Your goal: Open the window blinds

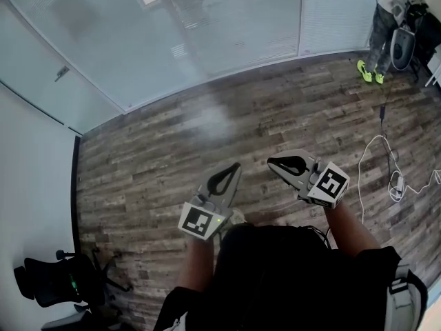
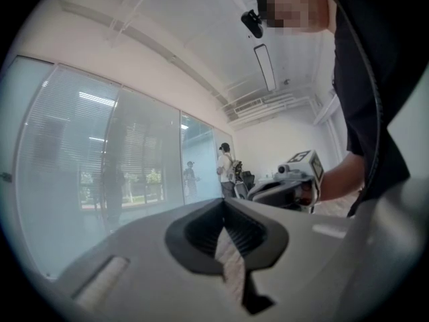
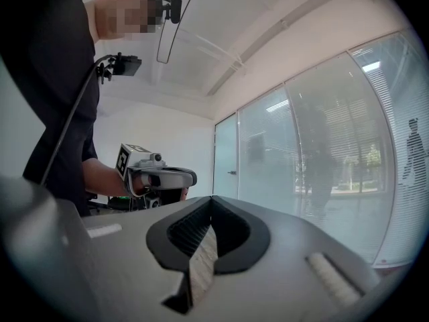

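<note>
Plainly, the window blinds hang along the glass wall ahead, across the wooden floor. Their slats look thin, light and easily bent, so a control is the likelier hold (none shows). The left gripper and right gripper are closed and empty.

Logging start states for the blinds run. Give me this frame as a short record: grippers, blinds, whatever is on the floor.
left gripper: shut, empty, held over the floor
right gripper: shut, empty, beside the left one
blinds: down, neither gripper touching them
floor: wood planks
white cable: loose on the floor, right side
office chair: lower left corner
bystander: far right, near the blinds
</note>
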`<state>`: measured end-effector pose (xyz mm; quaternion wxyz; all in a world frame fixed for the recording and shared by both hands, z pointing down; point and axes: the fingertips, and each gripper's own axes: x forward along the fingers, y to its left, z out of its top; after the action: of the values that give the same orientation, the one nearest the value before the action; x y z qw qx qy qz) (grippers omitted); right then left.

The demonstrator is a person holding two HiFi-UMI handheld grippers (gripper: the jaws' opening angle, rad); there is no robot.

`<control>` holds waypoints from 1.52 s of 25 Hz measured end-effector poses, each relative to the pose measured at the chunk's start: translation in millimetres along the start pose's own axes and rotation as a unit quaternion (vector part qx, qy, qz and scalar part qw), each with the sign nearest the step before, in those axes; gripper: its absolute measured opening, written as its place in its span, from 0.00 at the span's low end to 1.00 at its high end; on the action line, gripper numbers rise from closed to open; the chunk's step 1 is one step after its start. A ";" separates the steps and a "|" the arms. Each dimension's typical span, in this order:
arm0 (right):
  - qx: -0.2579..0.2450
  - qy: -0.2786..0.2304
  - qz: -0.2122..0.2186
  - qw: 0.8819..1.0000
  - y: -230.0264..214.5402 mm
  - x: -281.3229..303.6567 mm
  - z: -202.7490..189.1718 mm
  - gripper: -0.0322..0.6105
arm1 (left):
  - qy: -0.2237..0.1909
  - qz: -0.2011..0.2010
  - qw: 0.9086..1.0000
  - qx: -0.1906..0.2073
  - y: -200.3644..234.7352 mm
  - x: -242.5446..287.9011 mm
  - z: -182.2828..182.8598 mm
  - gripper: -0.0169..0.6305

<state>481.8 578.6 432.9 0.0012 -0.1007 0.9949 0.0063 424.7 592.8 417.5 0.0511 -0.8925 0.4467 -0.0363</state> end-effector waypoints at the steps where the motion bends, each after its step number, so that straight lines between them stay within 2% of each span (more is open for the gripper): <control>1: 0.000 0.002 0.002 1.000 -0.6 1.7 -0.7 0.06 | 0.000 0.001 1.000 -0.002 1.6 0.0 -0.8 0.03; 13: -0.006 0.003 0.008 1.000 -22.2 63.1 6.0 0.06 | -0.001 0.017 1.000 -0.011 63.6 -13.8 -5.6 0.03; 20: -0.001 0.000 0.015 1.000 -33.2 118.5 9.3 0.06 | 0.000 0.018 1.000 -0.007 118.8 -24.4 -9.9 0.03; 25: 0.003 -0.001 0.004 1.000 -46.8 154.0 9.0 0.06 | 0.003 0.010 1.000 0.000 154.9 -29.6 -16.3 0.03; 32: -0.002 0.003 -0.012 1.000 -65.0 200.1 4.3 0.06 | -0.006 0.008 1.000 -0.030 201.5 -42.8 -29.0 0.03; 35: -0.006 0.008 -0.016 1.000 -67.7 212.7 5.5 0.06 | -0.013 0.014 0.999 -0.027 223.8 -51.5 -28.0 0.03; 38: -0.011 0.019 -0.018 1.000 -68.9 218.8 2.5 0.06 | -0.021 0.014 0.999 -0.037 229.1 -58.4 -32.9 0.03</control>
<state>281.2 467.3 428.7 -0.0189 -0.1183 0.9927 0.0150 204.3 501.3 420.7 0.0282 -0.8879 0.4592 -0.0006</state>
